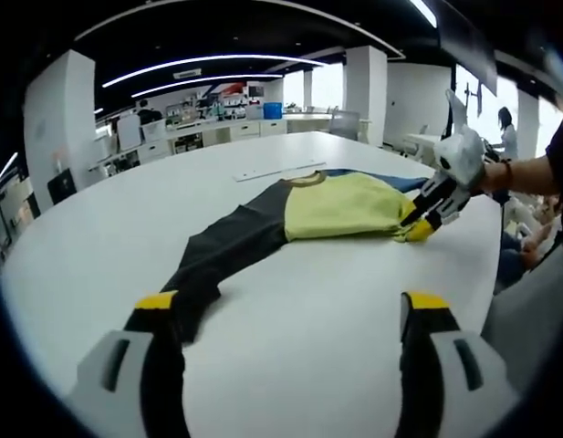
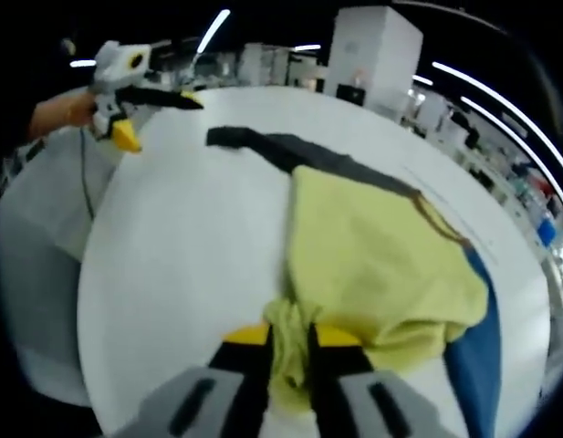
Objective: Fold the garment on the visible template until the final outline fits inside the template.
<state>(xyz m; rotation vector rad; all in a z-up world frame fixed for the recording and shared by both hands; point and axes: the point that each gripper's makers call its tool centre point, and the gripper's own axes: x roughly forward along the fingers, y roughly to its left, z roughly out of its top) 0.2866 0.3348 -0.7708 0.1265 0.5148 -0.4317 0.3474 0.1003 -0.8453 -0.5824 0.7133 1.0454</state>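
Note:
A garment with a yellow body (image 1: 340, 205) (image 2: 372, 255), a long black sleeve (image 1: 226, 246) (image 2: 290, 151) and a blue part (image 1: 400, 181) (image 2: 473, 347) lies spread on the white table (image 1: 99, 237) (image 2: 181, 265). My right gripper (image 2: 293, 342) (image 1: 420, 226) is shut on a bunched yellow edge of the garment, low over the table. My left gripper (image 1: 290, 306) (image 2: 153, 114) is open with nothing between its jaws. It hovers short of the sleeve's cuff end (image 1: 185, 297) (image 2: 222, 137), apart from the cloth.
A thin pale strip (image 1: 276, 171) lies on the table beyond the collar. The table's rounded edge (image 2: 89, 274) runs close by the left gripper. A person (image 1: 505, 128) sits at the far right. Pillars and shelves (image 1: 208, 119) stand behind.

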